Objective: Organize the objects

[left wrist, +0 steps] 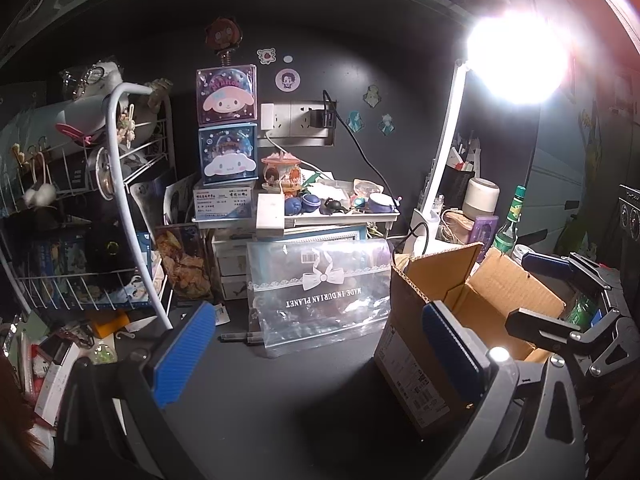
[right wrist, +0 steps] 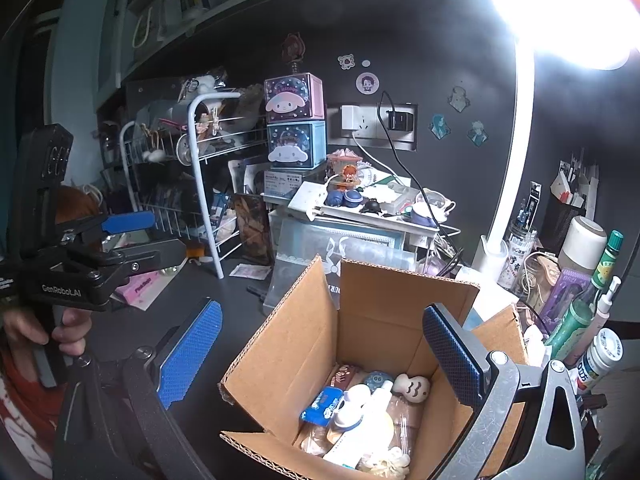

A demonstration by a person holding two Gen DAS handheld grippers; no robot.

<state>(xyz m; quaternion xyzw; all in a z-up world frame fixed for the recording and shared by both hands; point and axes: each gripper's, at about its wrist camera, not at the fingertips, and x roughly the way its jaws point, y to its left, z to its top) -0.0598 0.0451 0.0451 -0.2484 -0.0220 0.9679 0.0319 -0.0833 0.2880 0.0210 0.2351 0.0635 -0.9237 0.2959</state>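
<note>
Hovering over open cardboard box [right wrist: 384, 320] on bench [right wrist: 224, 292]: right claw [right wrist: 320, 354], fingers spread, gripping nothing. Showing box contents only in right view: blue packet [right wrist: 322, 402], white figurine [right wrist: 412, 387]. Sitting left of box: left claw [left wrist: 316, 354], released, facing clear zip bag [left wrist: 320, 284], hidden mostly from right view.

A dark desk [left wrist: 304, 392] carries a cardboard box [right wrist: 304, 320], plastic pouch [left wrist: 320, 292] and wire rack [left wrist: 120, 240].

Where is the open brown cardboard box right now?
The open brown cardboard box stands on the dark desk, under the right gripper, right of the left gripper.
</note>
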